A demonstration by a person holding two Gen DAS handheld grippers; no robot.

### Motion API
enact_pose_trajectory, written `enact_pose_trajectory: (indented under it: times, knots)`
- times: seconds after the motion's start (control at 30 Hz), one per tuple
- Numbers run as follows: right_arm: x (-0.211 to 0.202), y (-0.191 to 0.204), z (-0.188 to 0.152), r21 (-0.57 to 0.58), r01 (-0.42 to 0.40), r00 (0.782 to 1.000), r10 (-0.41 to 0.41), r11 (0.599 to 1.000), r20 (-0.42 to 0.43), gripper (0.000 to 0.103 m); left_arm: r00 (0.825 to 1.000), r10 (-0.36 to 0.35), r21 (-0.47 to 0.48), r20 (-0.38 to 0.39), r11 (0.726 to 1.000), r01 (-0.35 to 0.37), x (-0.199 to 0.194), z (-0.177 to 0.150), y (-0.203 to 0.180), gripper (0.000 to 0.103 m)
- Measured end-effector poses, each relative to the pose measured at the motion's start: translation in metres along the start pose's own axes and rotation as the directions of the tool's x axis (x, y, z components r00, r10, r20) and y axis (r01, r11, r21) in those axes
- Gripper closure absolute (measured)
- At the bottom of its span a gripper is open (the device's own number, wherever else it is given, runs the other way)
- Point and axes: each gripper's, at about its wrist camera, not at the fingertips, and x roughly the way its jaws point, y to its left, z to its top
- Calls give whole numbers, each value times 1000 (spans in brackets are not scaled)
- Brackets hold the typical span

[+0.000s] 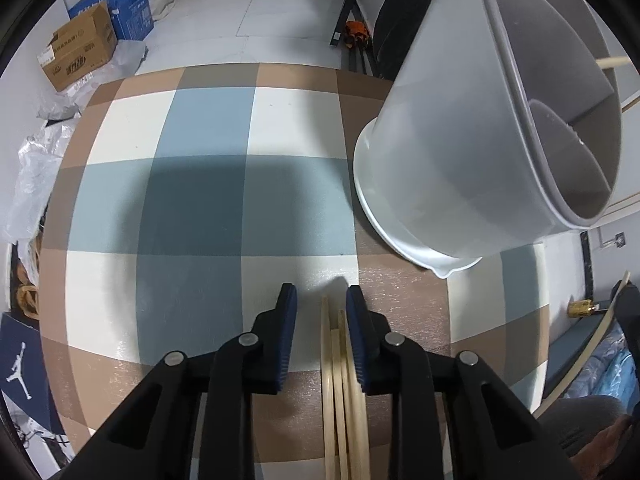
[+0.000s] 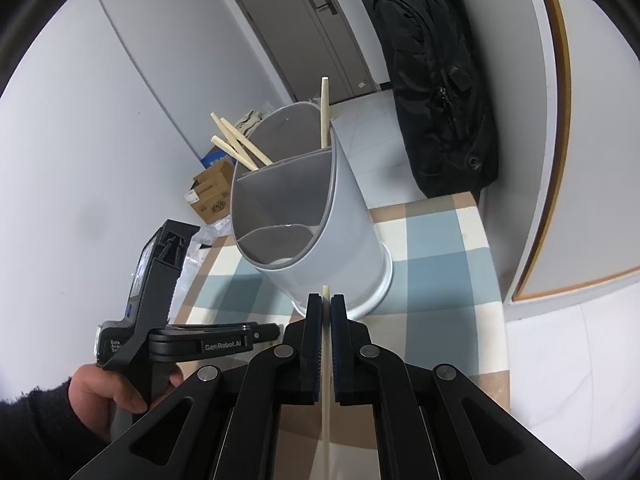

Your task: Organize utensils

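A grey utensil holder [image 2: 308, 216] with inner dividers stands on the checked table; it also shows in the left wrist view [image 1: 480, 132]. Several wooden chopsticks [image 2: 236, 144] stick out of its far compartments. My right gripper [image 2: 326, 300] is shut on one chopstick [image 2: 326, 380], held in front of and below the holder's rim. My left gripper [image 1: 318, 292] is open just above the table. Several loose chopsticks [image 1: 340, 380] lie on the table between its fingers, close to the right finger [image 1: 356, 320].
The checked table [image 1: 192, 184] ends at the left and far side. Cardboard boxes [image 1: 76, 52] and plastic bags lie on the floor beyond. A black backpack [image 2: 436, 80] leans by the wall. The left hand-held gripper [image 2: 160, 300] shows in the right wrist view.
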Motion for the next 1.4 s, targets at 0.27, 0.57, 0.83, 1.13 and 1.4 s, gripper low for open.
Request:
enact_pose_trajectory:
  times: [0.27, 0.57, 0.83, 1.13, 1.4]
  knots:
    - [0, -2, 0, -1, 1, 1000, -1, 1000, -1, 100, 1000, -5, -37, -18, 999, 5, 3, 4, 15, 98]
    - [2, 0, 0, -3, 8, 1000, -8, 1000, -5, 100, 999, 39, -22, -9, 999, -39, 6, 10, 28, 103]
    - [4, 2, -3, -9, 18, 1000, -18, 1000, -11, 100, 996, 85, -51, 19, 995, -84, 5, 6, 54, 103]
    - [3, 9, -6, -31, 29, 1000, -29, 999, 0, 100, 991, 129, -27, 37, 991, -128, 5, -2, 40, 103]
    - [-10, 5, -3, -18, 44, 998, -43, 999, 49, 100, 978, 131, -58, 162, 991, -123, -21, -9, 43, 103]
